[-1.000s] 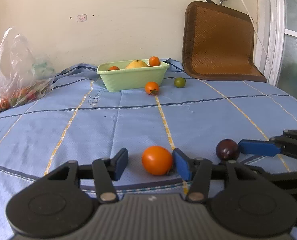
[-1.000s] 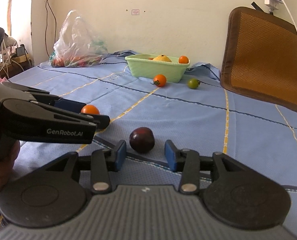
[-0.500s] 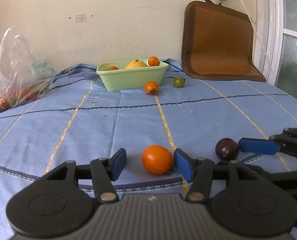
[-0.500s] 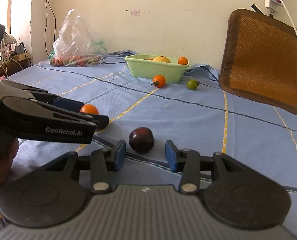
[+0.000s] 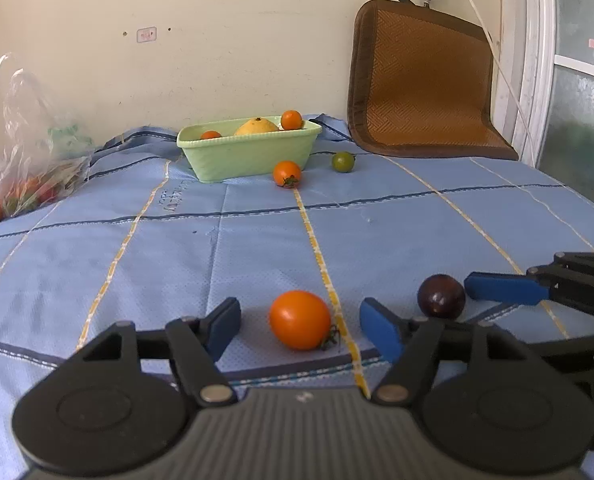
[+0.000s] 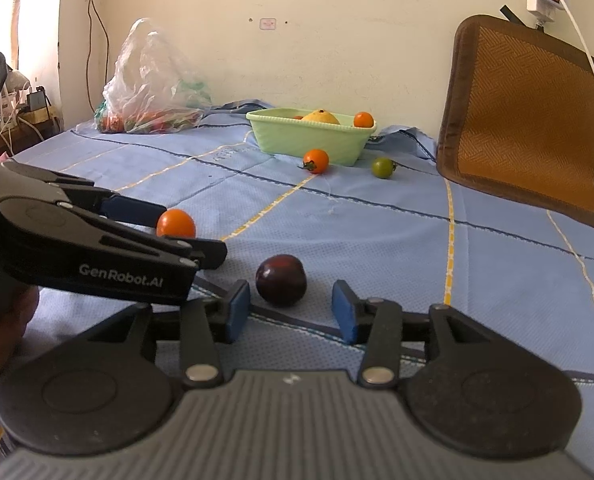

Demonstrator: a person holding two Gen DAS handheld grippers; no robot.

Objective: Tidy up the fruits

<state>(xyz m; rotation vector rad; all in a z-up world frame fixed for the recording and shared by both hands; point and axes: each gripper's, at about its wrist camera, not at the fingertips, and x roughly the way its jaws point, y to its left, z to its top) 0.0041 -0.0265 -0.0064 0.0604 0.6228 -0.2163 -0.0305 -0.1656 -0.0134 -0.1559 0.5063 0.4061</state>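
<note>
Widening left gripper (image 5: 300,326) around orange tomato (image 5: 299,319), right gripper (image 6: 291,311) widening around dark plum (image 6: 281,280), neither gripped

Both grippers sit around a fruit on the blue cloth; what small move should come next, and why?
Probably close both. The orange tomato lies between the left gripper's opening fingers, untouched; the dark plum likewise within the right gripper. Neither is gripped, so lifting toward the green basket would fail.

Wall: cream plaster wall (image 5: 257,40), small marks.
Surface: blue checked cloth (image 5: 217,240).
Leaning: brown woven mat (image 5: 421,84).
Right edge: white-framed frosted window (image 5: 577,120).
</note>
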